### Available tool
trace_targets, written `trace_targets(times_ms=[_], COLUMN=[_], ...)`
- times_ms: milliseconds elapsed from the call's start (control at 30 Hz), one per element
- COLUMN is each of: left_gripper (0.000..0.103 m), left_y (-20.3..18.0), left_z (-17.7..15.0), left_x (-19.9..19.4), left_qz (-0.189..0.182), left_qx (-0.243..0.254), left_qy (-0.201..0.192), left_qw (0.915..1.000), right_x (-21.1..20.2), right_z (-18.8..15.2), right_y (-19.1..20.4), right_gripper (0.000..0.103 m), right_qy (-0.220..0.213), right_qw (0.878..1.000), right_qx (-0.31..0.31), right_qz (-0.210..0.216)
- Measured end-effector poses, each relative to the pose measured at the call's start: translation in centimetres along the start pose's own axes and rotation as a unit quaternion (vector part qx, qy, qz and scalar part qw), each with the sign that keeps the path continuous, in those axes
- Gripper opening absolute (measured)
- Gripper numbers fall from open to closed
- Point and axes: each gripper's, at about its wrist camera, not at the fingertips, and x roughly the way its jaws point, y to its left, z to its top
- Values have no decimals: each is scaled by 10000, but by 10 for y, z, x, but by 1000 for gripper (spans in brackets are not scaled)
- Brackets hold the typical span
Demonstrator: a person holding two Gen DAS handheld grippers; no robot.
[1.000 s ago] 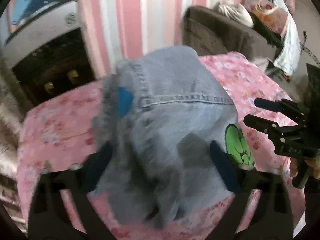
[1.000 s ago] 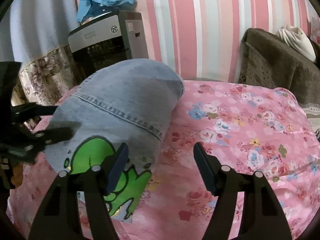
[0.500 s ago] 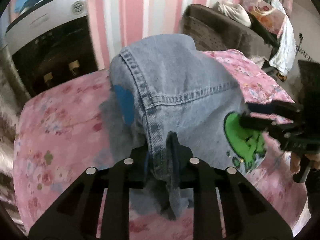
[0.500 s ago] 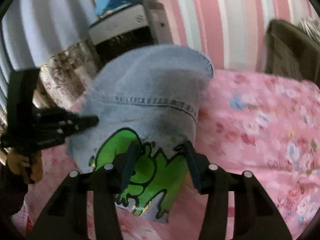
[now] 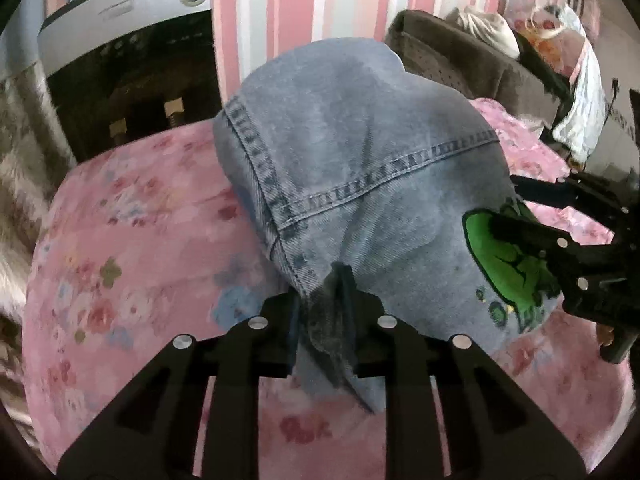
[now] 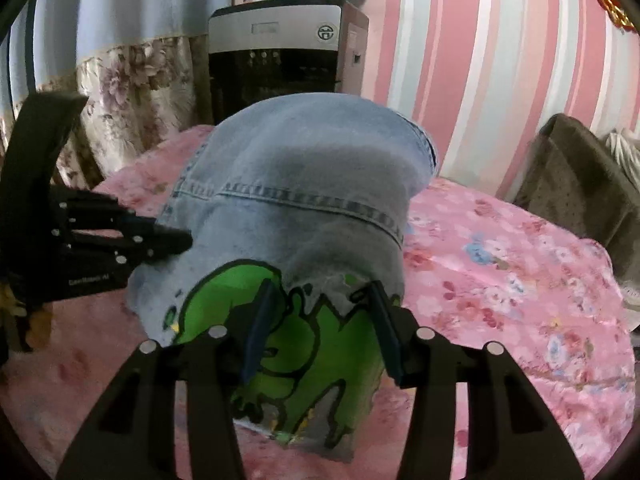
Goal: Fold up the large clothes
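Left tool [image 5: 326, 312]: we are pinching a corner of the jeans [image 5: 360, 168] tight.
Right tool [image 6: 320, 320]: we are holding its fingers apart around the edge with the green picture [image 6: 280, 344].
Jeans: they are lying in a heap on the pink flowery surface [image 6: 520, 280].

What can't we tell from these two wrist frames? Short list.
- Denim garment: its type and full shape; it is bunched up and its near edge drops behind the left gripper in the left wrist view.
- Green print: partly covered by the right gripper fingers in the right wrist view, so the figure is unclear.
- Surface under the pink floral cover: fully covered in both views.
- Logo on the appliance: too small to read.
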Motion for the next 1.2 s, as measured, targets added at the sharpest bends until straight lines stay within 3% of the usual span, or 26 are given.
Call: trace_targets(times_ms=[100,233,300,367,400,467,567,800,1000,1200], left_gripper=[18,19,27,60,70,99,100,100,100,100], left_y=[-5,-8,-11,-9,-7,-1,1,-17,-23,-28], left_z=[7,8,4,3,2,0,0,1,6,12], left_x=[8,5,-4,-12,-18,-31,-48,-52,-45,-18], left_qz=[147,241,374,647,749,651,507,696,505,672], left_qx=[184,73,-52,-187,-290,-515,-700,-524,-529,-187], left_qy=[4,-29,-154,-260,-361,-565,-792,-807,-732,-525], left_qw=[9997,9997,9992,9974,9961,9949,9931,9929,9946,9962], right_x=[8,6,-1,-8,-16,-31,-47,-61,-61,-47], right_z=[3,4,1,1,1,1,0,-18,-27,-31], right_y=[-5,-4,-7,-9,-13,-18,-18,-16,-47,-83], right_gripper=[50,51,57,74,87,89,94,101,101,101], right_qy=[-26,-35,-170,-263,-325,-535,-785,-943,-835,-714], right_qw=[9999,9998,9996,9988,9991,9981,9960,9895,9913,9851], right_qx=[-100,-97,-48,-11,112,305,295,-115,582,1531], right_qz=[-93,-142,-219,-403,-246,-71,-315,-1093,-836,-329])
